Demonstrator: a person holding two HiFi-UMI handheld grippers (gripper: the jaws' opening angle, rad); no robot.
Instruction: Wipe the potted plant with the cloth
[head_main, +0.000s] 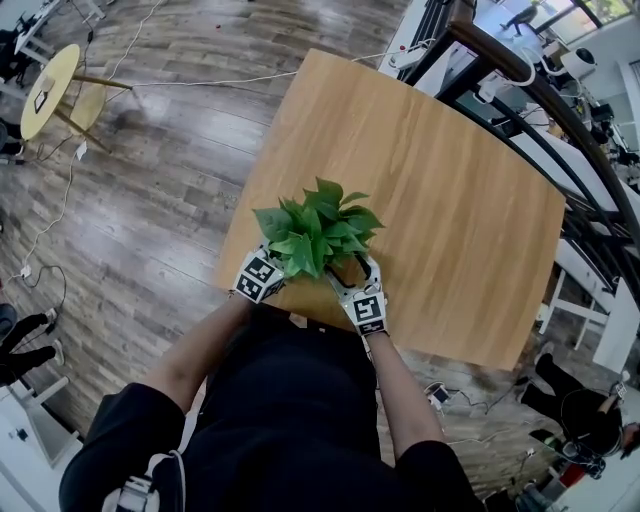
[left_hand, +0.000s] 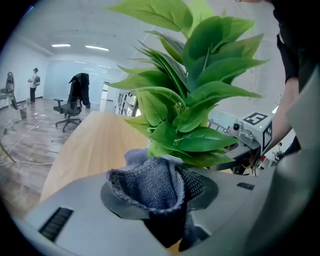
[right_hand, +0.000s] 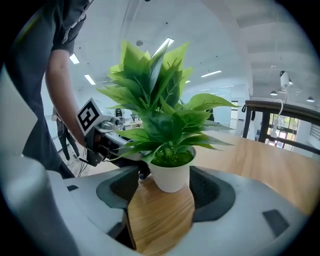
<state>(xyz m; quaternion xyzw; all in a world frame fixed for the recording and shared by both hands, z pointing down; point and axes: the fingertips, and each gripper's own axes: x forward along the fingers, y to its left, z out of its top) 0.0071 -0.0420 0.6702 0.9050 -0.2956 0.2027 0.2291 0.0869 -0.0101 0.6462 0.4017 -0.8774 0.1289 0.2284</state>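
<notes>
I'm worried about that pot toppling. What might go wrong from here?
The right gripper has its jaws apart around the white pot, not clamping it, so a push from the cloth in the left gripper may tip it. The pot stands near the table edge and might slide off.

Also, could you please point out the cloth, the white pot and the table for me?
cloth (left_hand: 150, 187), left gripper view, on its grey knitted fold.
white pot (right_hand: 171, 177), right gripper view, on its front wall.
table (head_main: 450, 200), head view, on its bare wooden top.
</notes>
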